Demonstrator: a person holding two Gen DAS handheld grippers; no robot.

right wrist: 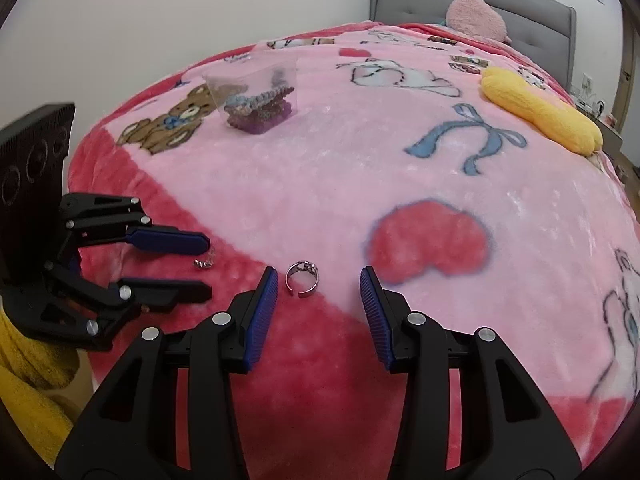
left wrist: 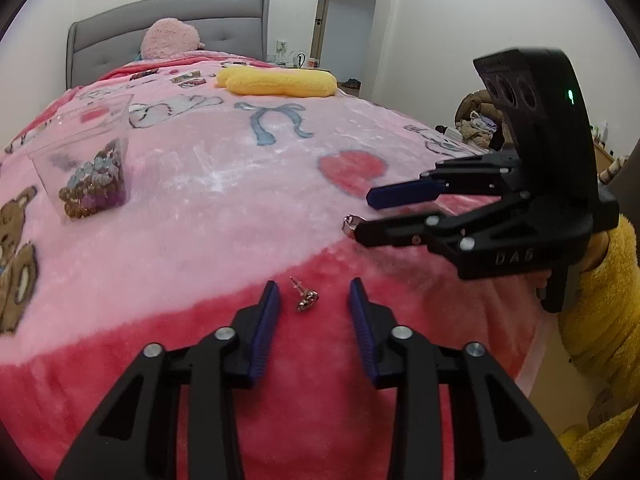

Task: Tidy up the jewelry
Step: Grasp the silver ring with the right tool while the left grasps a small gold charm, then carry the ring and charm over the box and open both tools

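A small stud earring [left wrist: 303,297] lies on the red part of the blanket, between the open fingers of my left gripper [left wrist: 314,290]; it also shows in the right wrist view [right wrist: 203,263]. An open silver ring [right wrist: 302,279] lies on the blanket between the open fingers of my right gripper [right wrist: 319,278]; in the left wrist view the ring [left wrist: 349,223] peeks out at the right gripper [left wrist: 366,210] tips. A clear plastic box [left wrist: 86,160] of bead bracelets stands far left; it also shows in the right wrist view [right wrist: 256,94]. Both grippers are empty.
The pink and red cartoon blanket [right wrist: 360,168] covers the bed. A yellow plush cushion [left wrist: 276,82] and a pink plush toy [left wrist: 170,38] lie near the grey headboard [left wrist: 168,20]. The bed edge drops off at the right in the left wrist view.
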